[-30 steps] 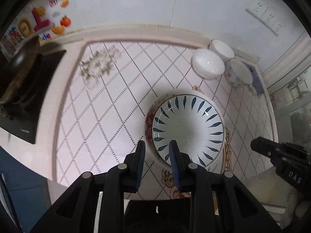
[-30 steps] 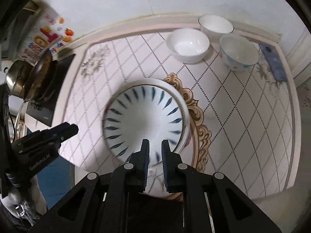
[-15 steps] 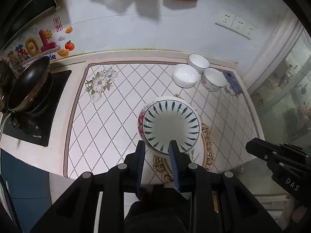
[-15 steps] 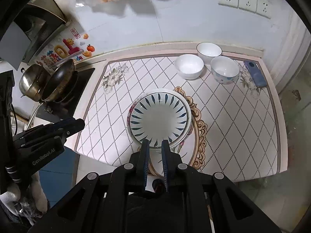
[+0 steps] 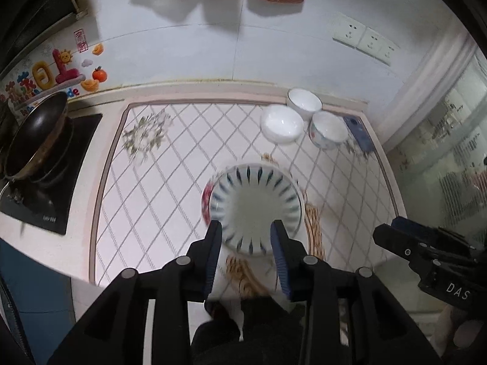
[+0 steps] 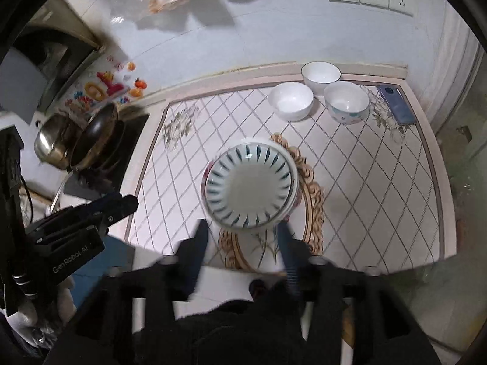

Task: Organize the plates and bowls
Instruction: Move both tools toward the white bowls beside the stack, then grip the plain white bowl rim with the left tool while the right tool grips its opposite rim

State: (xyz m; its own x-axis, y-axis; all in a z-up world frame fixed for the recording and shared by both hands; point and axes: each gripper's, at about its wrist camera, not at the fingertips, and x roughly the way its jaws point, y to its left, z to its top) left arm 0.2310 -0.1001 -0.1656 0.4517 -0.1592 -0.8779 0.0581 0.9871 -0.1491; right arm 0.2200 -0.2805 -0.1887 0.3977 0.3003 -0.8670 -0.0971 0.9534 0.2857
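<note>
While both grippers hang above the near edge of the counter (image 6: 395, 182), the plates are seen stacked in the middle of it: a blue-leaf plate (image 6: 251, 187) lies on top of a floral plate (image 5: 207, 196), of which only a red-patterned sliver shows at the left. The left gripper (image 5: 246, 243) is seen with its jaws opening and nothing pinched between them; the top plate merely shows through the gap, well below. The right gripper (image 6: 243, 243) is blurred, its jaws likewise spreading and empty, with the plate's near rim framed between the fingers. The plate-stacking step is judged to be just finished, and the bowls are judged to be next. Three bowls stand unstacked at the far right: a plain bowl (image 6: 290, 100), a rimmed bowl (image 6: 321, 74) behind it, and a spotted bowl (image 6: 347, 102) to the right, all close together, with a phone (image 6: 395, 105) lying just beyond. For the next move, one gripper would have to be carried to the far right and a bowl's rim taken between wide jaws, so that it can be nested into a neighbour. Care is called for, since the bowls crowd one another and a wall pinched off-centre may tip or slip.
</note>
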